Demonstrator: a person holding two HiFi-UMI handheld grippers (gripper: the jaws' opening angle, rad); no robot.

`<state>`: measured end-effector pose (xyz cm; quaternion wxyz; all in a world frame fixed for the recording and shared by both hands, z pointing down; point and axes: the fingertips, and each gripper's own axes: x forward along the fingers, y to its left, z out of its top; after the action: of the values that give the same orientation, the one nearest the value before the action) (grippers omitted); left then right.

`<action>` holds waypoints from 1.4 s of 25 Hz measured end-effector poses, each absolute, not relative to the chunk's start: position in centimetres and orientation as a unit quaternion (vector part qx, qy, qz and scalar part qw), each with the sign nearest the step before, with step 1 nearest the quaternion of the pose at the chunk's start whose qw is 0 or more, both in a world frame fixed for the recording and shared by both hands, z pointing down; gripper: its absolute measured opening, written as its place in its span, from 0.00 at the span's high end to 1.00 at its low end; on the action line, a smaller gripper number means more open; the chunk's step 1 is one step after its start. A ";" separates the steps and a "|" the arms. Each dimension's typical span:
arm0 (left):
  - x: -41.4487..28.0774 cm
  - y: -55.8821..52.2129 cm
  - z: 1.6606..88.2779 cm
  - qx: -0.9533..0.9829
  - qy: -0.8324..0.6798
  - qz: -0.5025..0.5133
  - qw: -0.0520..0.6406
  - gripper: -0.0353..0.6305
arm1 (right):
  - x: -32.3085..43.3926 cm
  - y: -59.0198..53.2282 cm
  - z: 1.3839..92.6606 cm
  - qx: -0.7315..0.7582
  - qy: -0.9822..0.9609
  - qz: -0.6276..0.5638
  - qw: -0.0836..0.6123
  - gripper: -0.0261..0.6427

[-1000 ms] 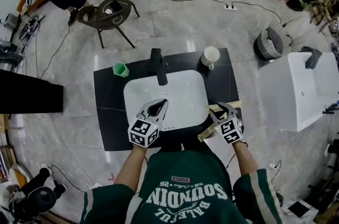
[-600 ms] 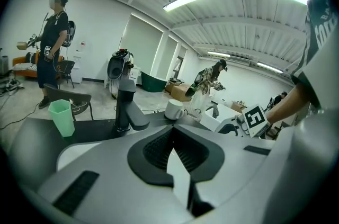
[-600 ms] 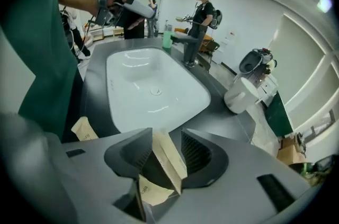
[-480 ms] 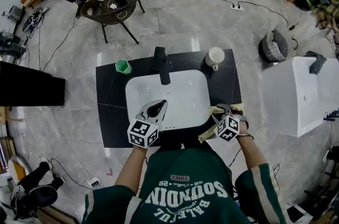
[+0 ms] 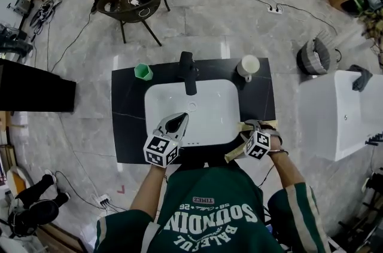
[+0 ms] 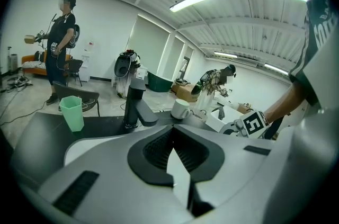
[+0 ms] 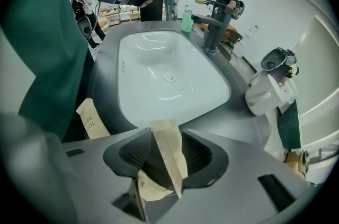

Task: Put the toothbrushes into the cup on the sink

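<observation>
Two paper-wrapped toothbrushes lie at the counter's right front corner; one shows between the jaws of my right gripper, the other lies near the front edge. My right gripper points steeply down over them. Its jaws have just been opening, and there is a gap on each side of the wrapper. The white cup stands at the counter's back right. My left gripper hovers over the basin's front rim, shut and empty.
The white basin is set in a black counter, with a black faucet behind it and a green cup at the back left. A white unit stands to the right. A chair and cables are on the floor beyond.
My right gripper has rolled and dropped toward the wrapped toothbrushes at the counter's right front corner. The left gripper has stayed over the basin's rim.
</observation>
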<state>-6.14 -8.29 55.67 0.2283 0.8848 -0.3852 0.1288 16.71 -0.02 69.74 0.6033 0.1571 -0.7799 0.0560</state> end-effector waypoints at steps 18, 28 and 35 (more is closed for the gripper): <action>-6.5 -7.9 56.2 0.873 -0.405 0.127 0.239 0.93 | 17.4 -0.5 71.7 0.105 -0.761 0.049 0.638 0.67; -6.3 -7.7 56.3 0.872 -0.405 0.128 0.242 0.93 | 17.4 -0.9 71.6 0.093 -0.757 0.025 0.646 0.75; -6.4 -7.4 56.6 0.871 -0.406 0.127 0.245 0.93 | 17.8 -2.4 70.6 0.121 -0.767 0.021 0.630 0.76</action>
<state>-6.43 -7.42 56.60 0.2450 0.8714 -0.4057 0.1270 17.76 -2.39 70.58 0.6300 0.1211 -0.7668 0.0215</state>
